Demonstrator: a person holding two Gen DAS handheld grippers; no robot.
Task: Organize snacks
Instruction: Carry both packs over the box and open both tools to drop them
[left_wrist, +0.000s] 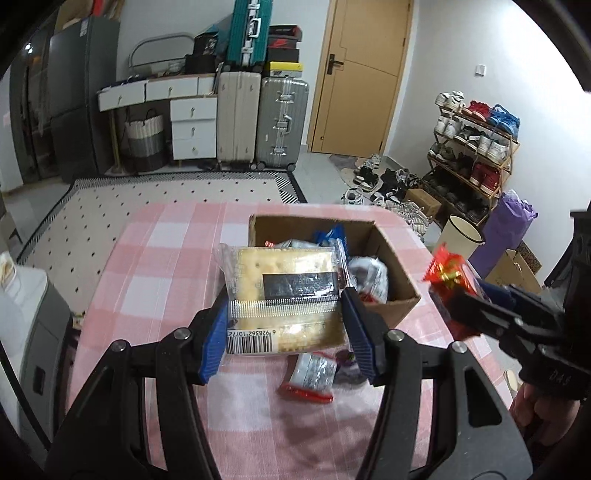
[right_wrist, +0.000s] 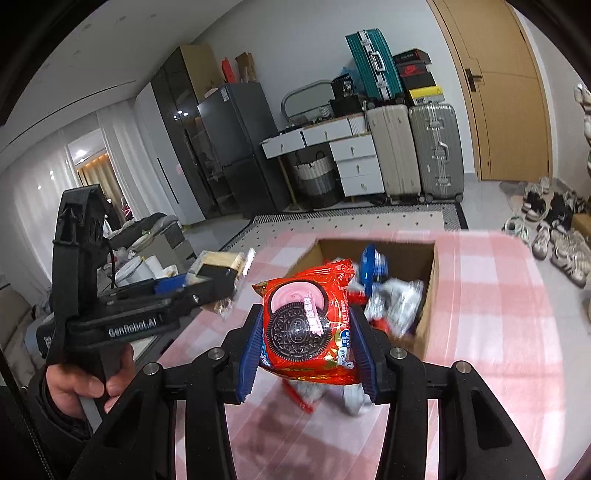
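Left claw (left_wrist: 284, 328) grips cracker pack (left_wrist: 284, 291); right claw (right_wrist: 308, 349) seemingly clamps cookie packet (right_wrist: 306, 328).

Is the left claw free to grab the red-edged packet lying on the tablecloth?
Probably not: the left claw is shut on a cracker pack, held above the red-edged packet.

Glossy clear-plastic cracker packet (left_wrist: 282, 291); shiny red foil cookie wrapper (right_wrist: 308, 325); matt brown cardboard box (left_wrist: 397, 273); soft pink-checked cloth tablecloth (left_wrist: 166, 258).

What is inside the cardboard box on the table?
The cardboard box holds loose snack packets: a blue one and silvery-white ones. Its bottom and deeper contents are hidden by those packets and the raised red cookie pack.
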